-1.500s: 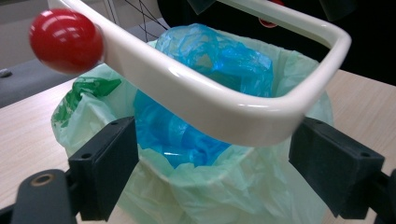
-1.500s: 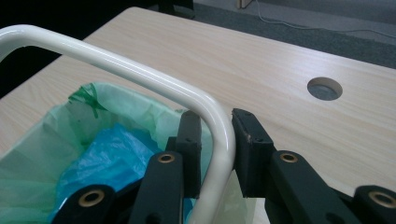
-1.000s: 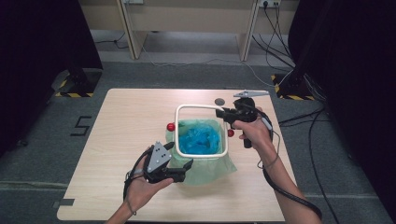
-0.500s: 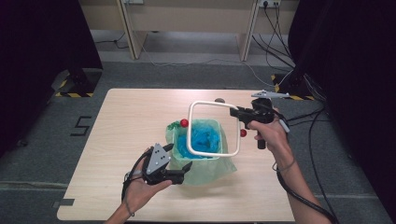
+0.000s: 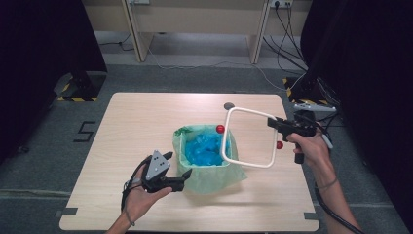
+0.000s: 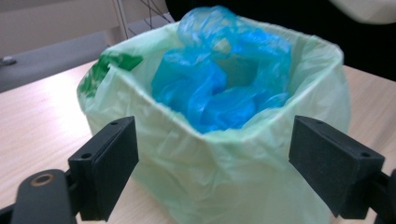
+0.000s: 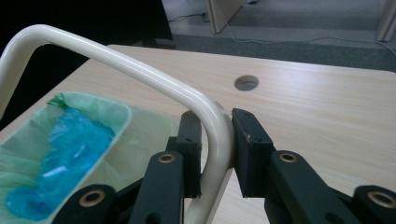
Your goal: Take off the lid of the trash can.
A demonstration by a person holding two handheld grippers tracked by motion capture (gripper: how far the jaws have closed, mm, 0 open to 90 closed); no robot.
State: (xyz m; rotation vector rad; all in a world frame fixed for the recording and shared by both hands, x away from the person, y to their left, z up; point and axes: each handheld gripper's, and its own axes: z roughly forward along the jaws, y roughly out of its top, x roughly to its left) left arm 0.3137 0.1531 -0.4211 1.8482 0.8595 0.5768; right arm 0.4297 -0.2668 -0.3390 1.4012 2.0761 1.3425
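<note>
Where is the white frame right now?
In the high view the white frame is lifted off the bin, tilted at its right side, clamped in the right gripper above the table's right half.

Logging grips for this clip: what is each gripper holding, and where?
Right gripper: cream square frame, clamped on its side bar. Left gripper: nothing, jaws open.

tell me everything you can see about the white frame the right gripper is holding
The white frame is a rounded-corner square loop of glossy cream tubing, probably coated metal or plastic. Two small red knobs stick out on opposite sides. It hangs tilted in the air above the right edge of the green-lined bin, apparently touching neither bag nor table. The right gripper is shut on one side of the tube, a black finger pressed against each face.
</note>
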